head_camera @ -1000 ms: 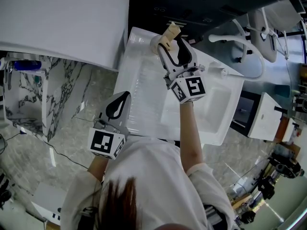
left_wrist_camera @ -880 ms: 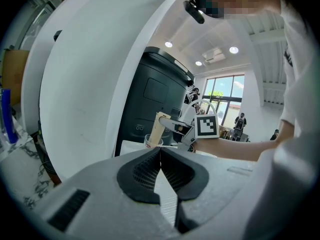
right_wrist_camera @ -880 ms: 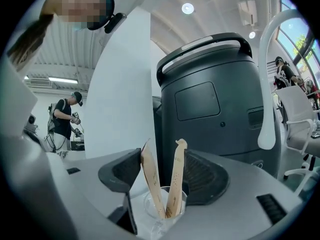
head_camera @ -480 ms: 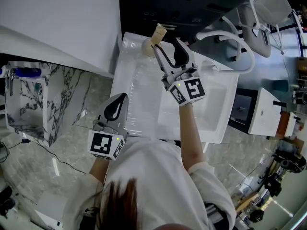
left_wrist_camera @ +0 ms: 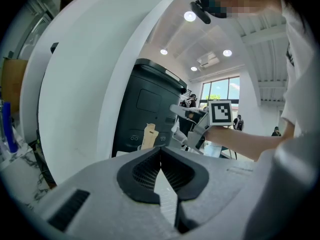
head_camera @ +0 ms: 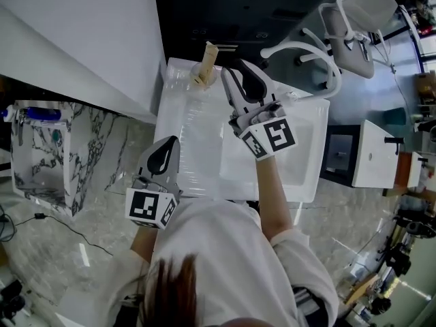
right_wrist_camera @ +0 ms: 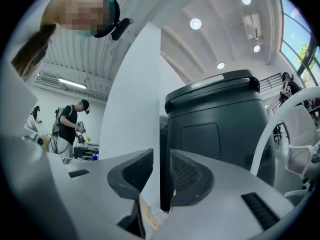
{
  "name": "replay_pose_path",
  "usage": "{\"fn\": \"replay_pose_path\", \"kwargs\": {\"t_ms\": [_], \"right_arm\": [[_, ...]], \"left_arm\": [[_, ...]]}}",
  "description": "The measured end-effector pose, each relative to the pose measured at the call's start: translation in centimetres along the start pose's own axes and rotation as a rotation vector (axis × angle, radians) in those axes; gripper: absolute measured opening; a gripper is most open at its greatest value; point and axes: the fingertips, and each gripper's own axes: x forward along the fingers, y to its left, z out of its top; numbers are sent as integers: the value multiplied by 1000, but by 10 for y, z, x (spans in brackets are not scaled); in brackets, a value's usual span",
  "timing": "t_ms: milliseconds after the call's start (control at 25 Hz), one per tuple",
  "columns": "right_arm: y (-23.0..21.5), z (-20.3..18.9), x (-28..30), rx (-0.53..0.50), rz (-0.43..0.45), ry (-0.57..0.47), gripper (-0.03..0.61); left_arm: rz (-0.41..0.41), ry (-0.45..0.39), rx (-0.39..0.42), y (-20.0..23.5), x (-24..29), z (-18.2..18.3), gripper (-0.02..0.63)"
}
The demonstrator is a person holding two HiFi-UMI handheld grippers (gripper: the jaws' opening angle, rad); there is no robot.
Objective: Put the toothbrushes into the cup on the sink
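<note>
The tan boxed toothbrush (head_camera: 208,53) stands in the clear plastic cup (head_camera: 201,79) at the white sink's (head_camera: 184,138) back corner. So the right gripper (head_camera: 240,70) nearby is empty, its fingers just closing to a slit. The left gripper's (head_camera: 174,143) fingers sit together, idle.

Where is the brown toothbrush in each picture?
Head view: top middle, the toothbrush stands in the cup at the far left corner of the sink.
Left gripper view: small, just left of the middle.
Right gripper view: only part of it shows, at the bottom, left of the middle.
Shared landmark: the black bin behind the sink.
</note>
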Motion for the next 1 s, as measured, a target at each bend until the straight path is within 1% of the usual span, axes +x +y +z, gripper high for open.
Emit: {"fn": "replay_pose_path", "kwargs": {"t_ms": [120, 280, 480, 600, 800, 1000], "right_arm": [[8, 17, -10, 8, 1, -19, 81], [21, 40, -27, 23, -7, -43, 58], [29, 70, -58, 25, -37, -71, 38], [31, 89, -78, 3, -57, -79, 31], [30, 110, -120, -30, -118, -65, 20], [27, 114, -163, -32, -191, -42, 15]], "left_arm": [[-3, -15, 11, -3, -5, 6, 15], [0, -37, 33, -5, -12, 16, 15], [0, -57, 45, -8, -17, 26, 15], [-10, -69, 63, -10, -18, 34, 15], [-20, -80, 100, -13, -24, 46, 15], [-28, -89, 114, -19, -30, 53, 15]]}}
